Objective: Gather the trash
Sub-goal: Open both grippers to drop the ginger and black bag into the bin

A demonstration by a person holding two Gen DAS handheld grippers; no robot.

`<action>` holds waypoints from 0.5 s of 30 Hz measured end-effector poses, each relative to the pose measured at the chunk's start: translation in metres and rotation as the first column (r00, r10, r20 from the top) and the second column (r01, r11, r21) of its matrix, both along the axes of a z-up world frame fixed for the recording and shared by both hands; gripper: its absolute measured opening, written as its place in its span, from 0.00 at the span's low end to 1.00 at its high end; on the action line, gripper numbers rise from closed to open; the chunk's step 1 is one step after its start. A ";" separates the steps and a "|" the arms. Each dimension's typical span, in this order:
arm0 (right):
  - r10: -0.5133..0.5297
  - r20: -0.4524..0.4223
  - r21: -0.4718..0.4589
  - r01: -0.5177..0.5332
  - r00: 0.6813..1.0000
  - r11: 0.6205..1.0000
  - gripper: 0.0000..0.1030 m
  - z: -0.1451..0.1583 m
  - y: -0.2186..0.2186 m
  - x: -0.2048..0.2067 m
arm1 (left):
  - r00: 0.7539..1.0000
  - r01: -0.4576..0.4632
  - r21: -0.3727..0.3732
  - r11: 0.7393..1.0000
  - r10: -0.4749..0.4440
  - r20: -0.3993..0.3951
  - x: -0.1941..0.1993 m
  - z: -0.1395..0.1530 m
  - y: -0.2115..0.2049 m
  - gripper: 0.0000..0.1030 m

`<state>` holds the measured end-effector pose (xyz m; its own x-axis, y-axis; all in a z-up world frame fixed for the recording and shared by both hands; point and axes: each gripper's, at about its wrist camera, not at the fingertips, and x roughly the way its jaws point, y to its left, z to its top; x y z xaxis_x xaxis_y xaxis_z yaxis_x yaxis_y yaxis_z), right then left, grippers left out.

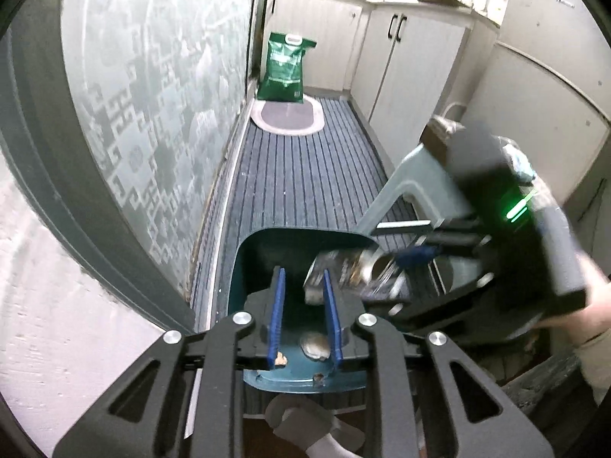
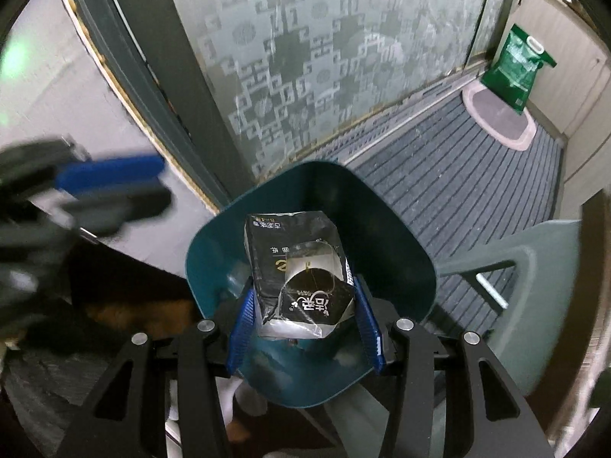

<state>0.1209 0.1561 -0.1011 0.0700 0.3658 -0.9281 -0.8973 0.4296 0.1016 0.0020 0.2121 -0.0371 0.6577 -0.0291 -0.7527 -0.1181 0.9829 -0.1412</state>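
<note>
Striped mat (image 1: 305, 175), green bag (image 1: 285, 66), stool (image 2: 542, 267) beside bin (image 2: 401, 229)

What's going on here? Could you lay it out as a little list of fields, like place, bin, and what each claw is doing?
place: narrow kitchen floor beside a frosted patterned glass door
bin: teal trash bin, open top, on a striped mat
right gripper: above the bin, a crumpled black carton between its blue fingers; whether it grips it cannot be told
left gripper: open, empty, over the bin
in bin: small scraps at the bottom
nearby: grey plastic stool, green bag by the cabinets
</note>
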 end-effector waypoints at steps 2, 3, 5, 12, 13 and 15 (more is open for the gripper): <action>-0.001 -0.006 -0.016 0.001 1.000 1.000 0.48 -0.008 0.003 -0.002 | 1.000 -0.005 -0.003 1.000 0.005 0.017 -0.001 0.007 0.000 0.19; -0.001 -0.010 -0.024 0.000 1.000 1.000 0.48 -0.013 0.003 -0.004 | 1.000 -0.008 -0.003 1.000 0.008 0.025 -0.003 0.011 -0.001 0.19; -0.002 -0.017 -0.042 0.001 1.000 0.999 0.48 -0.022 0.004 -0.007 | 0.999 -0.011 -0.006 1.000 0.011 0.046 -0.004 0.021 -0.002 0.18; -0.017 -0.035 -0.084 0.014 0.999 0.996 0.48 -0.042 0.003 -0.008 | 0.995 -0.009 -0.015 1.000 0.010 0.098 -0.010 0.043 -0.008 0.17; -0.020 -0.034 -0.091 0.017 0.999 0.996 0.48 -0.044 0.003 -0.009 | 0.994 -0.007 -0.016 1.000 0.009 0.105 -0.011 0.046 -0.010 0.17; -0.028 -0.033 -0.110 0.024 0.999 0.994 0.48 -0.051 0.002 -0.009 | 0.993 -0.004 -0.016 1.000 0.005 0.115 -0.011 0.050 -0.012 0.17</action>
<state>0.1121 0.1576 -0.1523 0.0454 0.2604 -0.9644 -0.8825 0.4628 0.0834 -0.0092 0.2003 0.0126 0.7401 -0.0372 -0.6715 -0.1045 0.9800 -0.1695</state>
